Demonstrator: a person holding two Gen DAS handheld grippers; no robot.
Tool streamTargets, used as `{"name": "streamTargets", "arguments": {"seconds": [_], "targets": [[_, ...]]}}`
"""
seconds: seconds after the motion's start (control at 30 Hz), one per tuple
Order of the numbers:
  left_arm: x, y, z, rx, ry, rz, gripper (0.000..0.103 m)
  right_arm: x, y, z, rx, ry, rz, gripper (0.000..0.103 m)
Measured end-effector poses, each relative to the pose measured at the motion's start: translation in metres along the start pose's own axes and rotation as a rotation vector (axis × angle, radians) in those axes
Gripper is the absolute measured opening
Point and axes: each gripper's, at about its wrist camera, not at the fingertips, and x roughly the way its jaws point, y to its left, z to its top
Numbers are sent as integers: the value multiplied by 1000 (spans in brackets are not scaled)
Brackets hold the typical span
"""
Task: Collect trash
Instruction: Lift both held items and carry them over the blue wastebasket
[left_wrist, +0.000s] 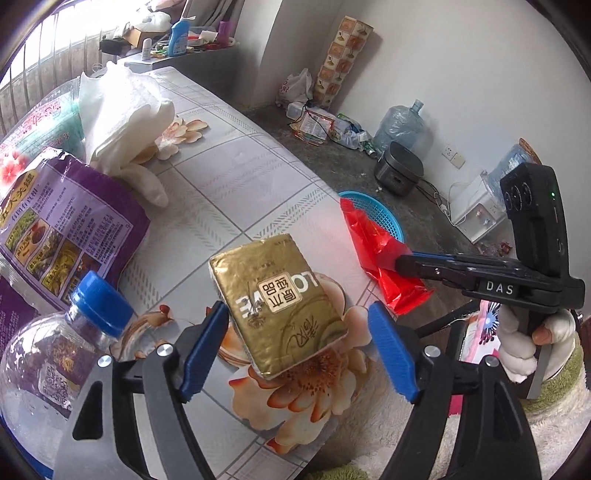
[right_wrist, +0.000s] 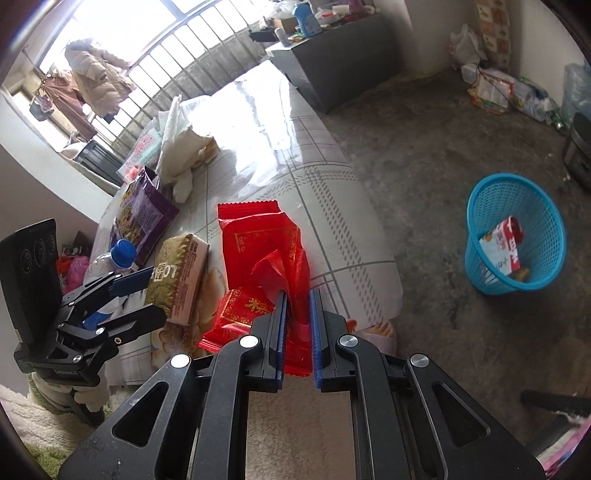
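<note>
Your right gripper (right_wrist: 297, 310) has its tongs pinched narrow on a fold of the red wrapper (right_wrist: 258, 236), which lies at the table's near edge on the side facing the blue basket (right_wrist: 517, 243). That grip on a raised crease looks sensible: thin film gives nothing else to bite. The basket stands on the floor, well apart from the table (right_wrist: 332, 173), and already holds a red-and-white packet (right_wrist: 502, 247), so judge it as the drop point and plan a carry outward from the edge.

Your left gripper (left_wrist: 299, 350) is spread wide, one blue pad (left_wrist: 207, 347) touching the gold tissue pack (left_wrist: 280, 302), the other apart from it; nothing is clamped there yet. The pack sits tilted just on the far side of the wrapper from the basket. Beyond it lie the clear bottle (left_wrist: 55, 350) with a blue cap, a purple bag (left_wrist: 66, 221) and crumpled white paper (left_wrist: 122, 122), all farther still from the basket
</note>
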Motion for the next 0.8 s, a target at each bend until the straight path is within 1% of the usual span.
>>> {"name": "streamTargets", "arguments": {"seconds": [0.3,0.4,0.5,0.53,0.8], "targets": [[17,-1,6,7,38,71,76,1,-7,-2,28,-16,22,10],[18,-3,5,29,34,91,75,1,-8,-1,33,-22,23,10],[19,-6,6,49,34,120,66,-1,-10,-2,40,-31,31,9],[19,-5,7,49,33,122,62,-2,-11,-2,41,-34,35,8],[12,-4,10,36,27,98,60,-8,-16,0,58,-63,62,5]]}}
